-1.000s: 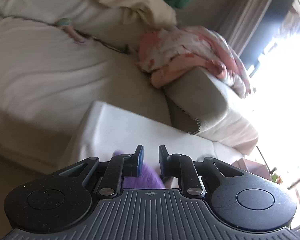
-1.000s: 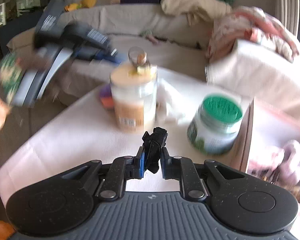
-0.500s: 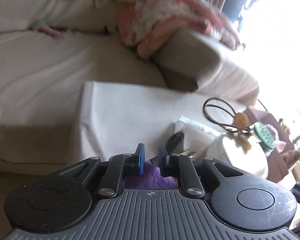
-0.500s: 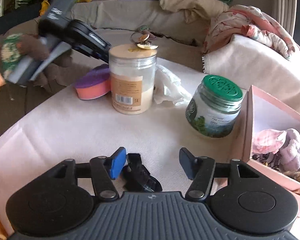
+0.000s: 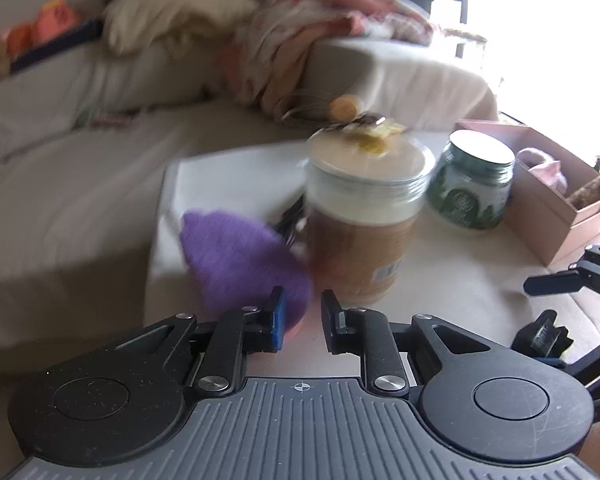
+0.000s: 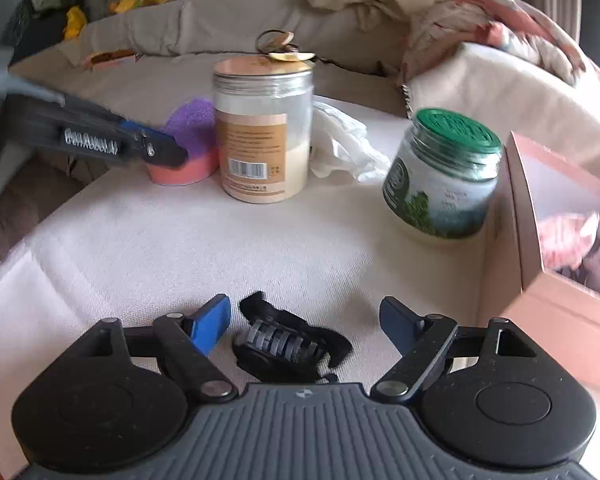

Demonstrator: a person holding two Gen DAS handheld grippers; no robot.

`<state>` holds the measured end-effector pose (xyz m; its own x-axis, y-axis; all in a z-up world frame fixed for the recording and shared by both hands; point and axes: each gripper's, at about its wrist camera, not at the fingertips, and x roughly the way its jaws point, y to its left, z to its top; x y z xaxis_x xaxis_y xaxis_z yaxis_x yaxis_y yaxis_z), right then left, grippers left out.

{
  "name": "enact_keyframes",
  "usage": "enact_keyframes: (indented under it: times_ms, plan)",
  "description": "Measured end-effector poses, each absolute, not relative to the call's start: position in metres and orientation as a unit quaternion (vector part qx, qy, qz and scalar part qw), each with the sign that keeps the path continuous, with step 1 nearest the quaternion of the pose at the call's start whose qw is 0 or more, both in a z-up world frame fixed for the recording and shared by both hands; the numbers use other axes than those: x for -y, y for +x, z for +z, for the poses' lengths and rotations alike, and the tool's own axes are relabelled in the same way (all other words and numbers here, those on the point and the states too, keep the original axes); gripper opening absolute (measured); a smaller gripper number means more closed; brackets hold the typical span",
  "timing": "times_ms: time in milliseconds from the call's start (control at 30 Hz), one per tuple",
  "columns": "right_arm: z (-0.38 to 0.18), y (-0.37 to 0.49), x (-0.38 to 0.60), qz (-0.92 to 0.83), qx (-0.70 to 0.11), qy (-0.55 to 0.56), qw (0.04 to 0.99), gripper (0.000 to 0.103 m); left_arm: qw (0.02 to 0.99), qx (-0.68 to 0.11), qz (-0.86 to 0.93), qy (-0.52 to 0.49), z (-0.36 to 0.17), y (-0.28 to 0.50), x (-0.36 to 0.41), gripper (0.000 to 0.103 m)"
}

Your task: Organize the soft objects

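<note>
Black hair clip flat on the white tabletop, between the wide-spread jaws of the right tool, touched by neither pad; jaws just been opening. Beside the right finger, a pink box holding soft pink and mauve pieces. Ahead and right of that tool, a green-lidded jar; straight ahead, a tall clear jar, crumpled white cloth behind it. Left tool narrowly parted, also just been opening; purple-and-pink sponge at its tips against the blue pad, seemingly clear of the other, though blurred. Farthest off, a cloth-draped sofa.
</note>
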<state>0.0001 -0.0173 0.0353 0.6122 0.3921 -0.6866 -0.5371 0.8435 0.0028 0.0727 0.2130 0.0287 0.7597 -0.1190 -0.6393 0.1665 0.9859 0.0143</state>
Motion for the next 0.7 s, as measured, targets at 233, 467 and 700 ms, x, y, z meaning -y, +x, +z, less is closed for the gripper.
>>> enact_keyframes:
  times_ms: [233,467,700]
  plan:
    - [0.030,-0.004,0.026,0.261,-0.349,-0.079,0.896,0.092,0.907,-0.395,-0.144,0.034,0.014,0.081,-0.193,0.024]
    - [0.029,-0.004,0.027,0.265,-0.348,-0.080,0.896,0.094,0.952,-0.291,-0.092,0.016,0.050,0.050,-0.199,0.025]
    - [0.029,-0.004,0.026,0.264,-0.348,-0.079,0.896,0.095,0.943,-0.327,-0.049,0.047,0.041,0.074,-0.218,0.025]
